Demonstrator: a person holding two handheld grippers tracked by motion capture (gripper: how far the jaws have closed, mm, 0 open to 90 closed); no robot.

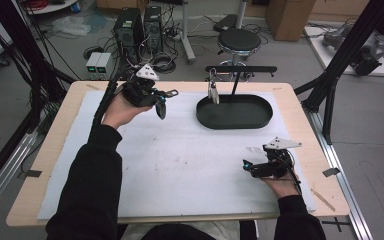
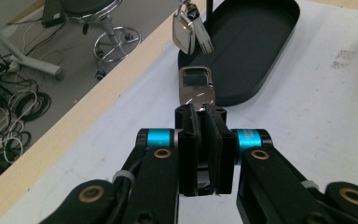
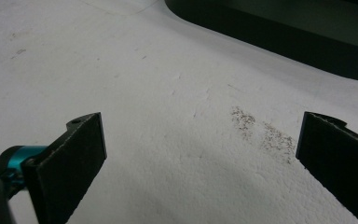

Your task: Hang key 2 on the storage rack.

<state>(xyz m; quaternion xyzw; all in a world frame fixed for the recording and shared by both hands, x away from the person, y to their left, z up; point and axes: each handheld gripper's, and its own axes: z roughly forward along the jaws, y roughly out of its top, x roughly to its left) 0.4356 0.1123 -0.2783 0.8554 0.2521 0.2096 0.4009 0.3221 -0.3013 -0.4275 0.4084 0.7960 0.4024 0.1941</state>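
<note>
The person is carrying a metal keychain clasp (image 2: pixel 196 88) in the left gripper (image 2: pixel 200 114), held above the white mat just short of the black oval tray (image 1: pixel 235 120) and its near-left rim. A thin black stand (image 1: pixel 240 70) is rising from that tray, and a key fob with keys (image 1: pixel 213 90) is already hanging from its bar, over the tray's left end. The step in hand looks like bringing the clasp up to that bar, so the approach wants to be slow and level, with the clasp's open loop facing the bar and kept off the hanging fob so it is not set swinging.

The left fingers (image 2: pixel 189 140) are pressed tight together, pinching the clasp's lower end, with the loop sticking out beyond the tips toward the tray. The right gripper (image 1: pixel 247 165) is resting low over the tabletop, well in front of the tray's right end, its fingers (image 3: pixel 72 158) spread wide and holding nothing
</note>
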